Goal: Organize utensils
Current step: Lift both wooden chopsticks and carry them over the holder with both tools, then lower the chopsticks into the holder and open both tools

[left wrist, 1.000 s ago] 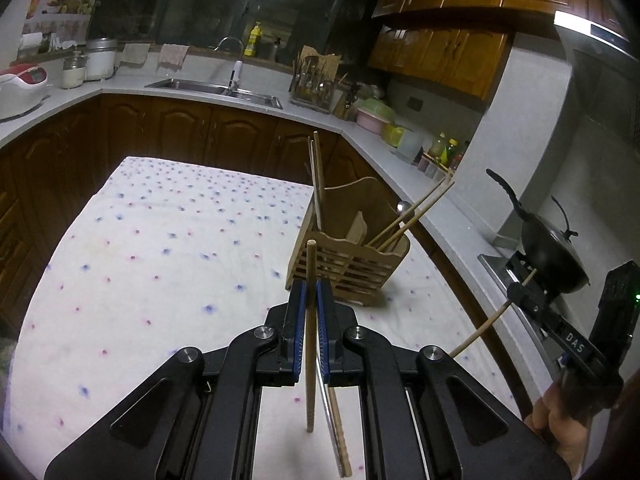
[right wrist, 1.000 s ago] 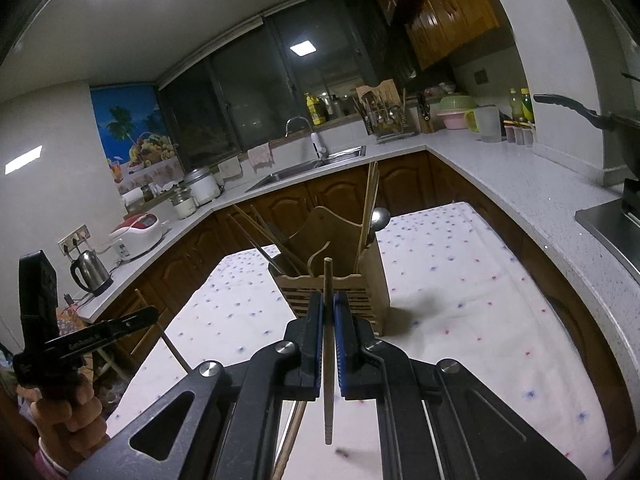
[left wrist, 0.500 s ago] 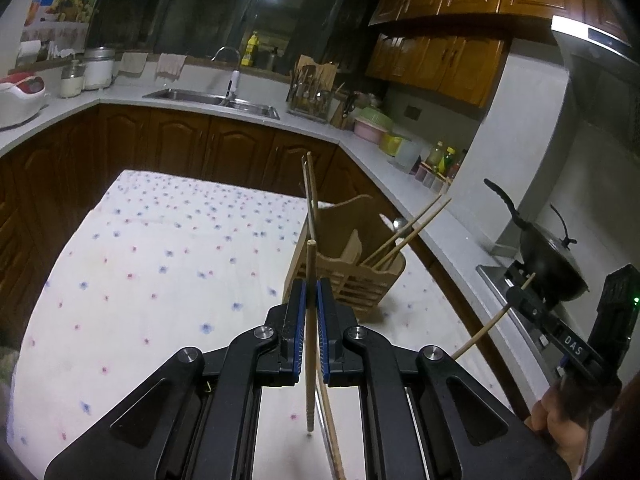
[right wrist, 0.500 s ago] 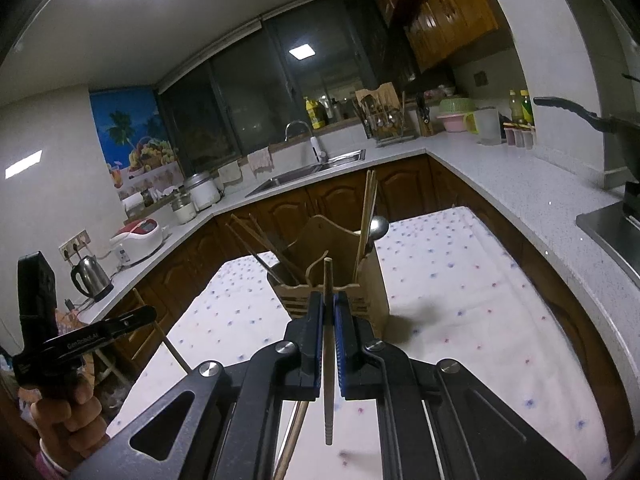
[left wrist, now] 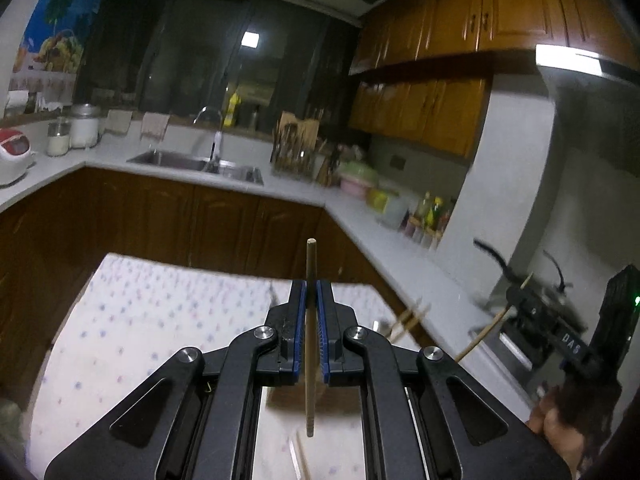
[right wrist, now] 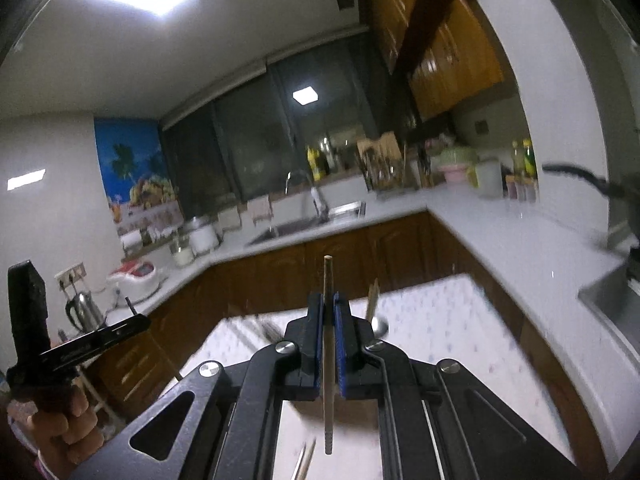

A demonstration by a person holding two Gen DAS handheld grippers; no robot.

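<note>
Above the near edge of the spotted tablecloth, my left gripper clamps one chopstick upright; my right gripper pinches another chopstick, both pointing, I think, slightly downward.

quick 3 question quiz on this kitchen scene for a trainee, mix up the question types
1. True or false: each tool is shut on one chopstick.
2. Which cloth covers the table? A) plain red B) white with coloured dots C) striped green
3. Fill in: behind the right tool, a metal ____ sticks up beside wooden sticks.

Key:
1. True: the left tool pinches a chopstick, and the right tool pinches its own chopstick.
2. B
3. spoon
</note>
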